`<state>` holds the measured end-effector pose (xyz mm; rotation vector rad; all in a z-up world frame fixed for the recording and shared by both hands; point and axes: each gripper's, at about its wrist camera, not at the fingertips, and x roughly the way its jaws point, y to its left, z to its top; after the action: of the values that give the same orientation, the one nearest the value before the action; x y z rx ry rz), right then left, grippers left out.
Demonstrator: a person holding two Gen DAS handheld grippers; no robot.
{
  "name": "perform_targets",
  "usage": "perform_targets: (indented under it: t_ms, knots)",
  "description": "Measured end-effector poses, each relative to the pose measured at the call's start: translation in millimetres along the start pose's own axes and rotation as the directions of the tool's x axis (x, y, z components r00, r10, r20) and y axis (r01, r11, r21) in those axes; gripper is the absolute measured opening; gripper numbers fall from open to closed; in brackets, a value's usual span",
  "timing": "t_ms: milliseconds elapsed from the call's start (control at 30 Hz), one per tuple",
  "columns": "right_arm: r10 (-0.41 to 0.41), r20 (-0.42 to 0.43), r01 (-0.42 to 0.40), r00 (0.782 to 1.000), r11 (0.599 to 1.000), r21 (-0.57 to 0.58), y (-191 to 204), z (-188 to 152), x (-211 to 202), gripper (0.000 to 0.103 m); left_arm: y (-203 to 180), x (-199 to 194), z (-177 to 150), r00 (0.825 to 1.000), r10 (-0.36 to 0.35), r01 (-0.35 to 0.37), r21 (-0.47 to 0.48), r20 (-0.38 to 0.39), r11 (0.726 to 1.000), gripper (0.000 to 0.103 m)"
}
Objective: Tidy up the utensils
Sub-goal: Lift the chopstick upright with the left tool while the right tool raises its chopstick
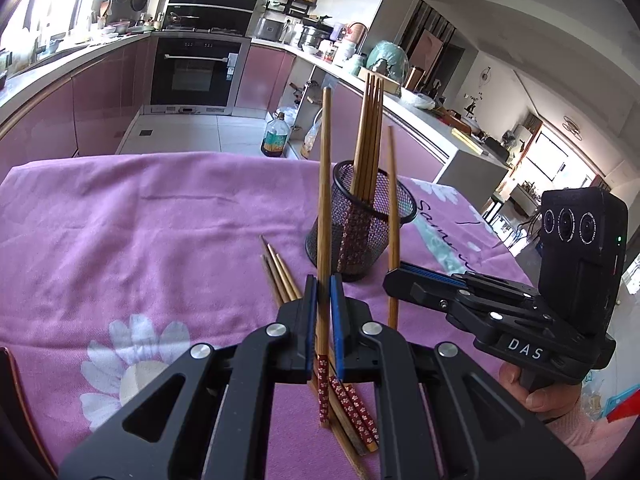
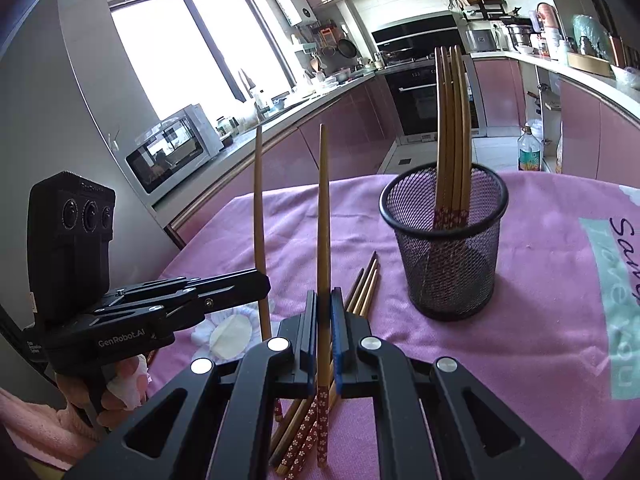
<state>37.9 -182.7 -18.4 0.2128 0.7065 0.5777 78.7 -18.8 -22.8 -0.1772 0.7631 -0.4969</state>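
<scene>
My left gripper (image 1: pixel 322 282) is shut on a wooden chopstick (image 1: pixel 325 184) that stands upright, its red flowered end hanging below the pads. My right gripper (image 2: pixel 323 298) is shut on a second upright chopstick (image 2: pixel 322 220). Both grippers hover side by side above the pink cloth. The right gripper (image 1: pixel 394 276) shows at the right of the left wrist view, the left gripper (image 2: pixel 262 280) at the left of the right wrist view. A black mesh cup (image 1: pixel 360 236) (image 2: pixel 444 260) just ahead holds several chopsticks. A few loose chopsticks (image 1: pixel 280 272) (image 2: pixel 366 286) lie on the cloth beneath the grippers.
The table wears a pink flowered cloth (image 1: pixel 140 232) whose far edge drops to the kitchen floor. An oil bottle (image 1: pixel 275 136) stands on the floor beyond. Pink cabinets, an oven (image 1: pixel 196 72) and a microwave (image 2: pixel 172 148) line the walls.
</scene>
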Motion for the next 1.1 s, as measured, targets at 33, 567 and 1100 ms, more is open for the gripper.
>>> perform_targets:
  t_ms: [33,567,1100]
  knots:
    - [-0.001,0.007,0.001,1.000,1.000,0.001,-0.7,1.5,-2.0,0.005,-0.9,-1.4,1.1,1.000,-0.004,0.004,0.001,0.005,1.000,0.007]
    - [-0.022,0.077,0.024,0.997,0.999,-0.023,-1.2,20.0,-19.4,0.005,-6.1,-13.1,16.2,0.997,-0.042,0.042,0.009,0.059,0.999,0.007]
    - [-0.065,0.202,0.077,0.977,0.996,-0.050,-5.7,53.0,-50.0,0.005,-15.1,-29.0,59.8,0.984,-0.094,0.091,0.033,0.148,0.995,0.007]
